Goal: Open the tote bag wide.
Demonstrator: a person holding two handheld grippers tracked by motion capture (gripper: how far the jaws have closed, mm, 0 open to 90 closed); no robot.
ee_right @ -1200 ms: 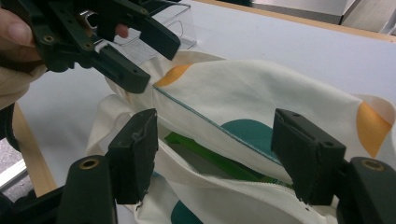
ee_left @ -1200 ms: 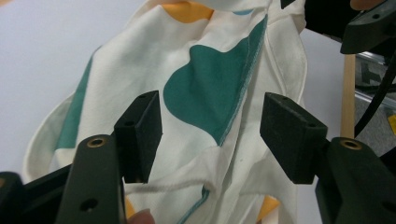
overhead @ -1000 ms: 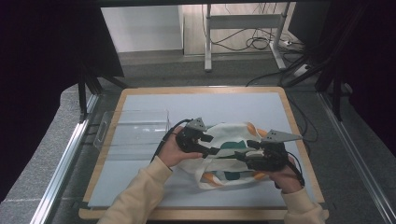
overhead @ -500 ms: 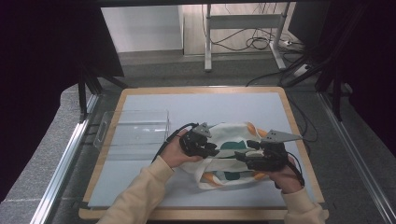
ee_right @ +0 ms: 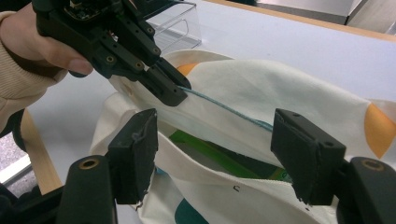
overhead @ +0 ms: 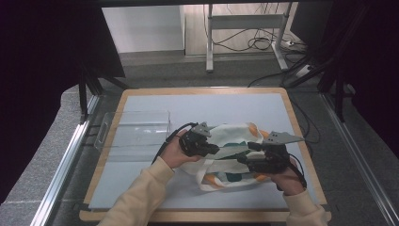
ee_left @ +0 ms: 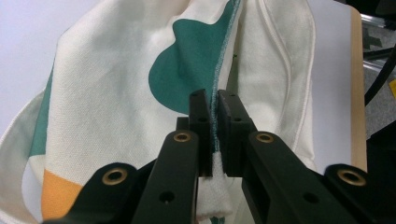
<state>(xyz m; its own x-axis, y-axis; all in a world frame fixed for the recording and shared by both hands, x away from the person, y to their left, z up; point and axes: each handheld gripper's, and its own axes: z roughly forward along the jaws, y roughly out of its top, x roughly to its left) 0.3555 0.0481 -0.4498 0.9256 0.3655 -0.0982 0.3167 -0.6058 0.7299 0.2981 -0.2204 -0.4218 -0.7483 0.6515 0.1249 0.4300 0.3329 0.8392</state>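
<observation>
Clear plastic tray [overhead: 134,129] at left of the counter [overhead: 141,183], just beside the left tool [overhead: 214,149]. Left tool: jaws just closed, now clamped on the teal-stitched rim of the cloth bag [overhead: 230,155], at its left edge. Bag lying at counter centre-right, mouth held apart, a green item [ee_right: 210,151] inside. Right tool [overhead: 243,160]: jaws wide apart, straddling the near rim, not pressing on it.
</observation>
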